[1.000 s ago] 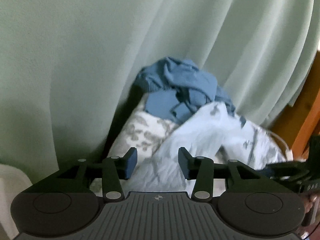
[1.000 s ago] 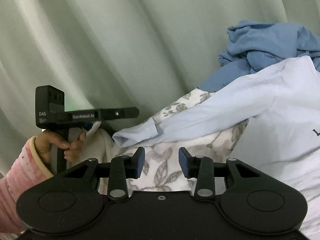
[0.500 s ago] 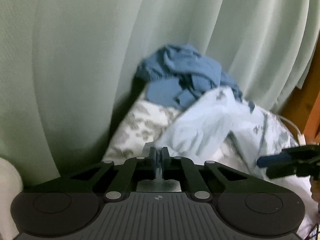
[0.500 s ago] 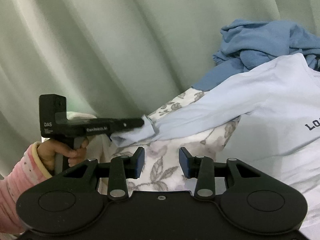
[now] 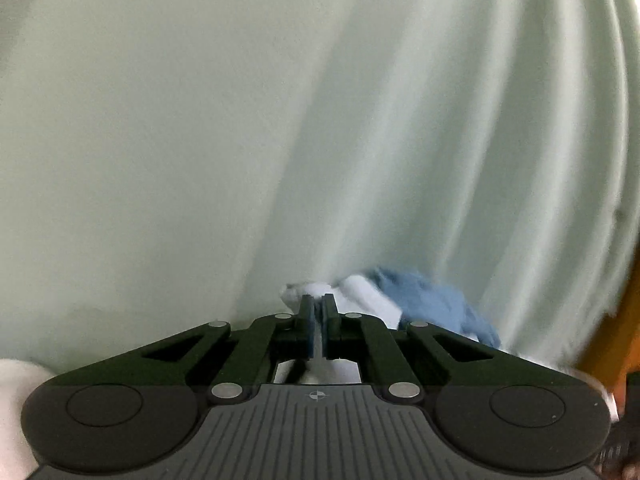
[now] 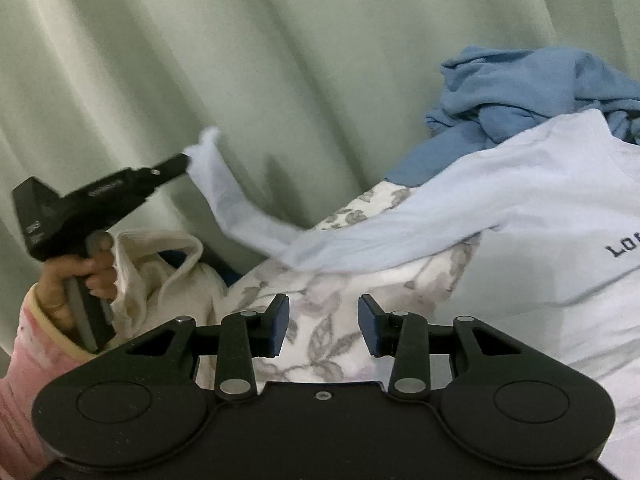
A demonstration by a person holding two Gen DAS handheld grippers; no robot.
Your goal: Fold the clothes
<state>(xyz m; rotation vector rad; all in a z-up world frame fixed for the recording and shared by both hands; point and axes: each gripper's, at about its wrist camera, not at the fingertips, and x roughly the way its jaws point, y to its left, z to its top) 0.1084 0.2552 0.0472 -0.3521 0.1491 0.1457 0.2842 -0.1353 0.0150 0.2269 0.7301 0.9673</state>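
A pale blue long-sleeved shirt (image 6: 500, 200) lay spread over a floral bedcover (image 6: 320, 320), its body toward the right of the right wrist view, where dark lettering showed at the frame's edge. One sleeve (image 6: 224, 196) stretched away up and to the left, and its cuff was pinched between the pressed-together fingers of the left hand-held gripper (image 6: 182, 162), held aloft in front of a pale green curtain (image 6: 200, 60). From the left wrist view the same left hand-held gripper (image 5: 318, 312) showed its jaws closed on a tuft of pale cloth, with the curtain filling nearly everything beyond.

The right hand-held gripper (image 6: 323, 322) hovered over the bedcover with its jaws spread and nothing between them. The shirt's body lay just ahead of it and to its right, making the right hand the nearer one to the torso, while the left alone had the sleeve. The sleeve's long axis ran from the raised cuff down and rightward to the shoulder, so the fold likely turned on carrying that cuff back across the chest along this line.

A crumpled darker blue garment (image 6: 532, 84) sat behind the shirt against the curtain. A cream cloth (image 6: 160, 272) bunched beside the person's left hand (image 6: 80, 276), which wore a pink sleeve (image 6: 24, 352).
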